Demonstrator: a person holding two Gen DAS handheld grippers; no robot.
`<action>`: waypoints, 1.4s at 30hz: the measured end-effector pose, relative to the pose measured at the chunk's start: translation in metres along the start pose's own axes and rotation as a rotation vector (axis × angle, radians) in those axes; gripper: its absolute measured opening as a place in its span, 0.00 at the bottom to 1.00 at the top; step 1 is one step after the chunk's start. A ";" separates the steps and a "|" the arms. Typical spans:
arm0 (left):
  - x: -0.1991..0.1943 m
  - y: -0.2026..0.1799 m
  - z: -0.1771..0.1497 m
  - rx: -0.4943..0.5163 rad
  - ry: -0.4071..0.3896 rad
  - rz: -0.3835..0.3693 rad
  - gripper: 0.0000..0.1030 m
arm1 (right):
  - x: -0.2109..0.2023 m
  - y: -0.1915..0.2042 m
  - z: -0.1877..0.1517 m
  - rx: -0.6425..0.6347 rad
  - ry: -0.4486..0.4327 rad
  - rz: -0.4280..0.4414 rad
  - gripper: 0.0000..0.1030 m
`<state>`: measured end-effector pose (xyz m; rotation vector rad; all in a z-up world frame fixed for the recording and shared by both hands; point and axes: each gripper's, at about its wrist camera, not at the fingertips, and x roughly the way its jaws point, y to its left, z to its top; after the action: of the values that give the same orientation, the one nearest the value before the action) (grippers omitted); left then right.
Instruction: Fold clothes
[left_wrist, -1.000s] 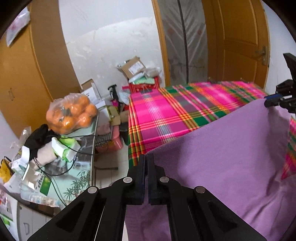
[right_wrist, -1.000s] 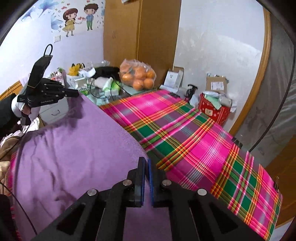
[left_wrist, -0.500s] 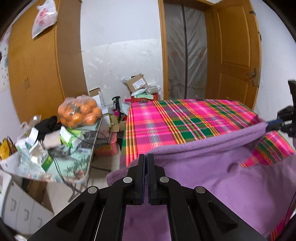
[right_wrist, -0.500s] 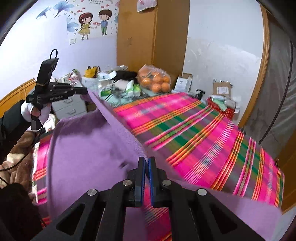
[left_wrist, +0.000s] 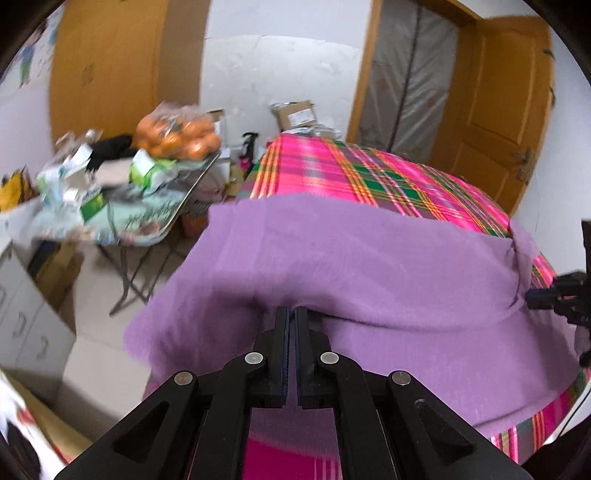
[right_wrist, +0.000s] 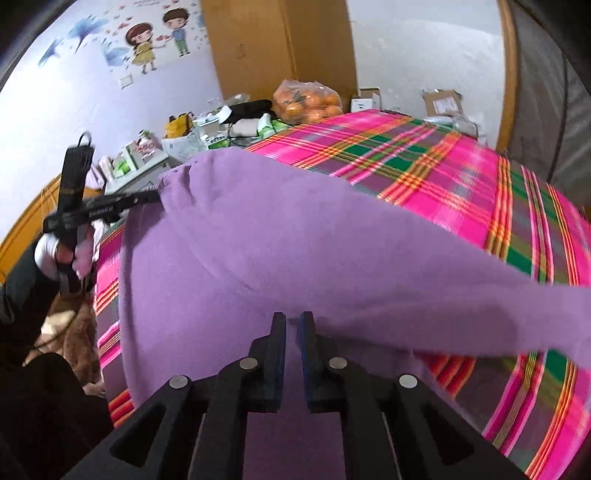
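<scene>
Nearest in the left wrist view, the left gripper (left_wrist: 290, 314) is clenched on the near edge of a purple garment (left_wrist: 351, 258), its jaws pressed nearly together with cloth pinched between them. In the right wrist view the right gripper (right_wrist: 293, 319) grasps another part of the same edge, a narrow gap between its jaws where the cloth enters. The garment hangs lifted between the two grippers and billows out over a bed spread (right_wrist: 461, 173) of pink, green and orange plaid, with one long part, perhaps a sleeve, trailing off to the right. A gloved hand (right_wrist: 55, 251) holds the left gripper's handle. By my judgement a fold is under way: the cloth is raised and blurred with motion, not laid flat, and no finished, squared fold shows. Smoothing it down and further folds seem left. Farther off stand a cluttered side table (left_wrist: 155, 218), a bag of oranges (left_wrist: 177, 138), and a wooden door (left_wrist: 506, 103)
</scene>
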<state>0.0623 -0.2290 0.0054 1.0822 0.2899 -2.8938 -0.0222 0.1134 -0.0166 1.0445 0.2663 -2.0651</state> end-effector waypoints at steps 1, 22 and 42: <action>-0.002 0.002 -0.003 -0.030 0.004 -0.004 0.03 | -0.002 -0.001 -0.002 0.015 0.000 0.001 0.12; 0.028 0.040 0.019 -0.516 0.051 -0.131 0.38 | -0.008 -0.030 -0.001 0.433 -0.015 0.093 0.38; 0.037 0.045 0.030 -0.541 0.058 -0.142 0.35 | 0.028 0.027 0.010 -0.413 0.124 0.015 0.05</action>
<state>0.0193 -0.2773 -0.0035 1.0701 1.1122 -2.6360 -0.0178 0.0750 -0.0273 0.9124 0.7123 -1.8277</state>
